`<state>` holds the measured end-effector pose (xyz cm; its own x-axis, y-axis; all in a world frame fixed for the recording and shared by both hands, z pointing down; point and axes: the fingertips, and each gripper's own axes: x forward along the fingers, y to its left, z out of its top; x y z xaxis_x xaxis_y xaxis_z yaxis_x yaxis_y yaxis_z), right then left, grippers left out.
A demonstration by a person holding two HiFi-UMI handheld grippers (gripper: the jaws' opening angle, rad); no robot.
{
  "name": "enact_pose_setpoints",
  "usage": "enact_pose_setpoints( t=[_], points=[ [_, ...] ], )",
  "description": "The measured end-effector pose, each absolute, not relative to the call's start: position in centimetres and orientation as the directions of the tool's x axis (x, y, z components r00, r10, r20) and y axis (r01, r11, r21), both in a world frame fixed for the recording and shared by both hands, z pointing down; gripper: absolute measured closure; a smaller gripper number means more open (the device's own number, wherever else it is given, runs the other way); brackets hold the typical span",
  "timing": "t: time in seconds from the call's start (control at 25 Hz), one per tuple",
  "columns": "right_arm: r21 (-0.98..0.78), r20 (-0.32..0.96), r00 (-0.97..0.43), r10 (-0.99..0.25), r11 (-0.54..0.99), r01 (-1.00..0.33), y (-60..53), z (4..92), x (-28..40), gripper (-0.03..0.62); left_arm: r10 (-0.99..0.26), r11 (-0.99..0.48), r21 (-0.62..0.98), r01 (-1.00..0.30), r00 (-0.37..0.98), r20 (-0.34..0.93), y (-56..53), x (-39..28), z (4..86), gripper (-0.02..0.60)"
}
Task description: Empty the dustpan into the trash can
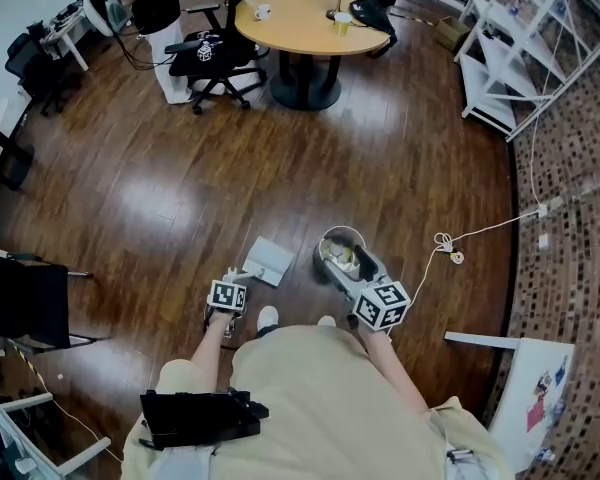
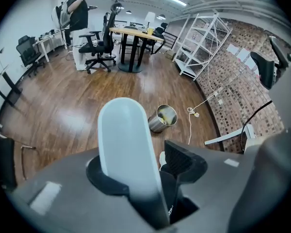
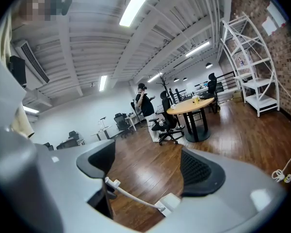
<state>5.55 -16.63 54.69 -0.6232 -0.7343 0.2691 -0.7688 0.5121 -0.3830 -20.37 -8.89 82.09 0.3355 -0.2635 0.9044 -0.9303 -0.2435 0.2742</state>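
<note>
Dustpan handle (image 2: 123,144) lengthwise between released left fingers (image 2: 183,161), long axis straight ahead; trash can (image 2: 162,118) beyond its tip, slightly right. Right fingers (image 3: 199,171) spread, empty.

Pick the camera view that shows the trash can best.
The left gripper view: the trash can shows whole, wall and mouth unblocked. The head view looks down into it, but the right hand-held gripper overlaps its edge. The right gripper view misses it.
</note>
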Motion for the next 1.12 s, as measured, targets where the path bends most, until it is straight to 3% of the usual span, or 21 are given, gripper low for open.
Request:
enact_pose_setpoints(
  t=[0.08,0.36,0.8,1.12],
  points=[
    [-0.387,0.272,-0.628,-0.73,0.514,-0.765,-16.6,54.9,5.5,0.184,-0.253,-0.247,0.276,-0.929,0.336,0.907,-8.5,-20.7,82.1,0.299],
    [-0.394,0.275,-0.632,-0.725,0.515,-0.761,-16.7,55.2,5.5,0.184,-0.291,-0.25,0.238,-0.939,0.307,0.906,-8.4,-22.0,80.7,0.208],
    [-0.392,0.253,-0.611,-0.75,0.498,-0.773,-17.7,54.8,6.8,0.184,-0.474,-0.308,0.151,-0.939,0.29,0.832,-10.7,-22.6,71.5,0.153],
    [-0.348,0.195,-0.597,-0.778,0.515,-0.784,-19.0,51.9,7.1,0.184,-0.696,-0.399,0.126,-0.908,0.389,0.604,-17.4,-16.7,58.5,0.155]
  ],
)
